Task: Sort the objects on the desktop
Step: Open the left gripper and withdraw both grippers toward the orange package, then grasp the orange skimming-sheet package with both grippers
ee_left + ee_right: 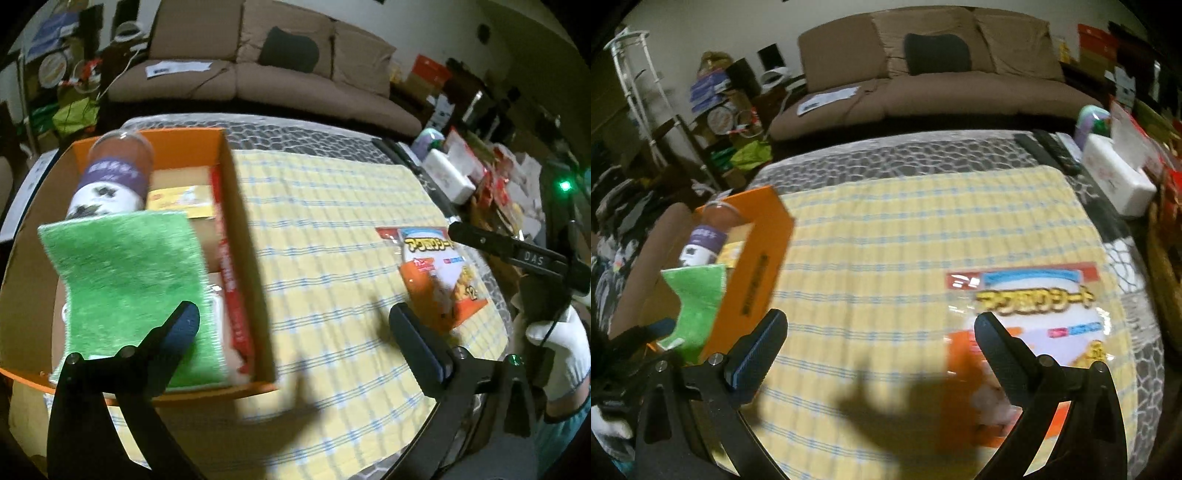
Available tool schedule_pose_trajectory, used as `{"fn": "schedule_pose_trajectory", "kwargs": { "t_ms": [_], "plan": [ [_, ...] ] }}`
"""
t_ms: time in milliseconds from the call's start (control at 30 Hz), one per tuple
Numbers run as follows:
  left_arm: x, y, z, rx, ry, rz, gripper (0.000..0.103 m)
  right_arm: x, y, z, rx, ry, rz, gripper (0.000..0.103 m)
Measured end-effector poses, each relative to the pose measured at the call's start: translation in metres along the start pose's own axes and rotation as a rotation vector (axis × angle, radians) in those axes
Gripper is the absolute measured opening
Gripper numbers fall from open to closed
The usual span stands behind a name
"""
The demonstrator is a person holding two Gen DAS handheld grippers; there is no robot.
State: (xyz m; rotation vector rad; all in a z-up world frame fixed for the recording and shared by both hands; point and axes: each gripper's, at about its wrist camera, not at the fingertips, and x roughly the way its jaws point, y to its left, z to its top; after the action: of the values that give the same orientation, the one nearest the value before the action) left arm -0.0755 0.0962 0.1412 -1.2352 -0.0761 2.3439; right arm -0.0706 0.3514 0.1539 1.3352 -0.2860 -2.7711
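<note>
Left wrist view: the left gripper is seen spread wide, nothing held. One orange box lies ahead to its left, containing one green sponge, one purple-labelled bottle and one yellow packet. "DAS" is read on the right gripper.

Right wrist view: the right gripper is seen wide open, empty. One snack packet, Japanese lettering blurred, lies under its right finger.
</note>
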Motion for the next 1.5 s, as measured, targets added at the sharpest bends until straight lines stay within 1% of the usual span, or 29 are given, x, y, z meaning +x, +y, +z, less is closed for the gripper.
{"fn": "schedule_pose_trajectory", "kwargs": {
  "t_ms": [167, 333, 400, 567, 733, 933, 1167, 1300, 1367, 1400, 1433, 1467, 1500],
  "plan": [
    [0.014, -0.037, 0.004, 0.024, 0.02, -0.014, 0.103, -0.009, -0.04, -0.007, 0.025, 0.002, -0.041, 0.102],
    [0.032, -0.072, 0.003, 0.035, 0.04, -0.063, 0.103, -0.019, -0.081, -0.016, 0.05, -0.002, -0.076, 0.102],
    [0.041, -0.085, 0.001, 0.046, 0.05, -0.065, 0.103, -0.02, -0.097, -0.02, 0.059, 0.005, -0.097, 0.102],
    [0.076, -0.111, -0.011, 0.044, 0.121, -0.092, 0.103, -0.014, -0.146, -0.032, 0.123, 0.05, -0.149, 0.102],
    [0.118, -0.137, -0.022, 0.001, 0.204, -0.134, 0.103, -0.01, -0.194, -0.048, 0.22, 0.083, -0.183, 0.102],
    [0.152, -0.159, -0.028, -0.008, 0.255, -0.121, 0.103, -0.002, -0.215, -0.061, 0.246, 0.127, -0.213, 0.102],
    [0.178, -0.176, -0.028, 0.004, 0.289, -0.094, 0.103, 0.005, -0.233, -0.07, 0.309, 0.144, -0.172, 0.102],
    [0.183, -0.184, -0.028, 0.028, 0.276, -0.063, 0.103, 0.013, -0.234, -0.072, 0.332, 0.158, -0.141, 0.102],
    [0.185, -0.188, -0.028, 0.039, 0.277, -0.065, 0.102, 0.018, -0.231, -0.072, 0.337, 0.166, -0.113, 0.101],
    [0.186, -0.191, -0.028, 0.044, 0.279, -0.073, 0.102, 0.021, -0.229, -0.072, 0.34, 0.172, -0.094, 0.099],
    [0.187, -0.193, -0.029, 0.051, 0.282, -0.087, 0.1, 0.024, -0.226, -0.072, 0.343, 0.18, -0.072, 0.097],
    [0.187, -0.196, -0.029, 0.057, 0.287, -0.106, 0.092, 0.026, -0.224, -0.072, 0.345, 0.186, -0.052, 0.097],
    [0.187, -0.198, -0.029, 0.067, 0.289, -0.114, 0.089, 0.029, -0.222, -0.072, 0.353, 0.19, -0.028, 0.097]
  ]
}}
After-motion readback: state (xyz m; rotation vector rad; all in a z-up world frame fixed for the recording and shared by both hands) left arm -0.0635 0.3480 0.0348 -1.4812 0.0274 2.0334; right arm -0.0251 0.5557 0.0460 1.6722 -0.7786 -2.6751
